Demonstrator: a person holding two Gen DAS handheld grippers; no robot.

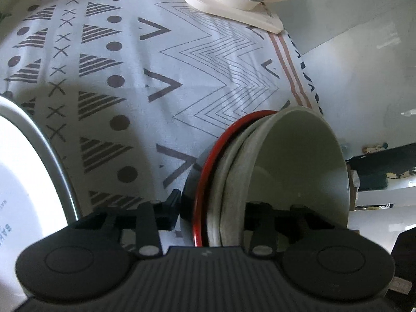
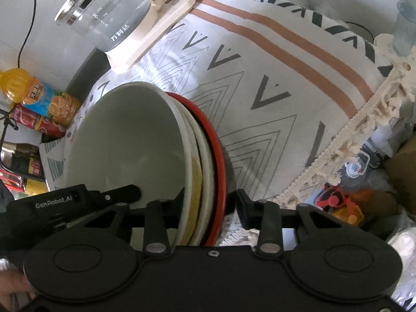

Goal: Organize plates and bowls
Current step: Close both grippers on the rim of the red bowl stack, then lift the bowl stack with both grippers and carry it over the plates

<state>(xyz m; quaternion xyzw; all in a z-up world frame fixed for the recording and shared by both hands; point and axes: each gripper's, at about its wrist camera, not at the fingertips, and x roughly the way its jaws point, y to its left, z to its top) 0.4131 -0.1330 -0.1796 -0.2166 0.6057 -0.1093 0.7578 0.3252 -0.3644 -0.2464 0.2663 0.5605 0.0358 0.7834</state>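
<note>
Patterned tablecloth covers table. Glass kettle on cream base at far end. Orange juice bottle, red bottle lying beside table edge.

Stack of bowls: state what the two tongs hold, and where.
Both tongs straddle the rims of the nested bowl stack, one finger inside the top white bowl, one outside the red-rimmed bowl: left tongs and right tongs on opposite sides.

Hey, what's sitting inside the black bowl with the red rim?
Nested in the black bowl are cream-rimmed bowls and, innermost, a pale grey-green bowl, empty inside. How many sit between is hidden, as are their interiors.
</note>
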